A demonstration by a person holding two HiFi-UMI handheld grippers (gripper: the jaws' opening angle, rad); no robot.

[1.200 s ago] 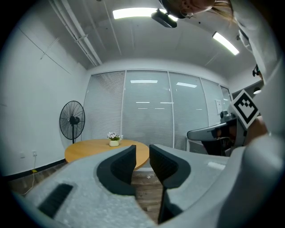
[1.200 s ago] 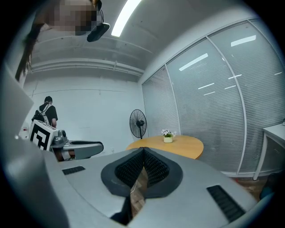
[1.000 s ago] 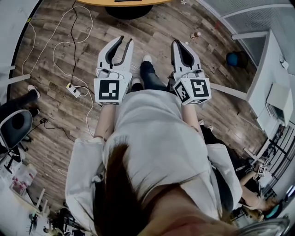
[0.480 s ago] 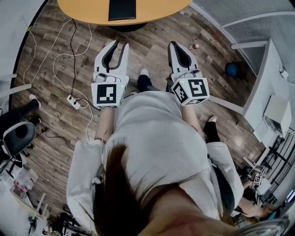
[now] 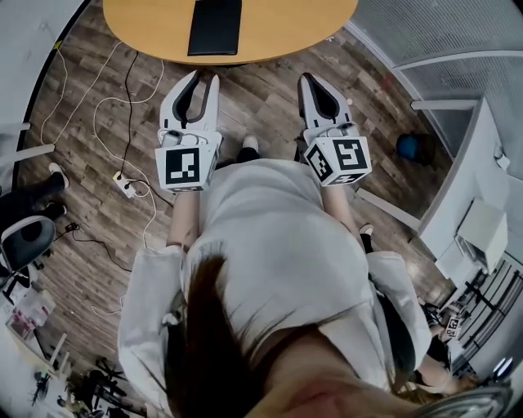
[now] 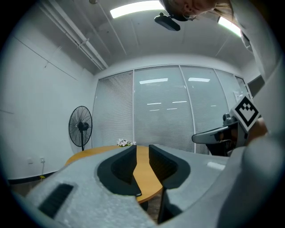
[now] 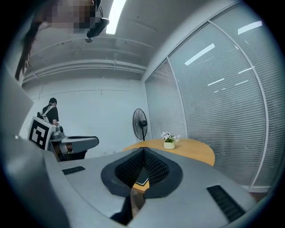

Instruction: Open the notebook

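Observation:
A black notebook [image 5: 214, 24] lies closed on a round wooden table [image 5: 147, 24] at the top of the head view. Both grippers are held level over the floor, short of the table's edge. My left gripper [image 5: 198, 79] is open, and the tabletop [image 6: 142, 169] shows through the gap between its jaws [image 6: 141, 149]. Nothing is between them. My right gripper [image 5: 310, 79] is shut with its tips touching [image 7: 143, 150], and it holds nothing. Below those tips, through the hollow of the jaws, the notebook [image 7: 142, 180] shows on the table [image 7: 196, 149].
A small flower pot [image 7: 169, 141] stands on the table's far side. A standing fan [image 6: 81, 127] is by the white wall, and blinds cover a glass wall behind. A power strip with cables [image 5: 127, 184] lies on the wooden floor at left, near a chair [image 5: 20, 245].
The person has walked toward the table. It and the notebook have slid further into the top of the head view, and both grippers now sit closer to its edge.

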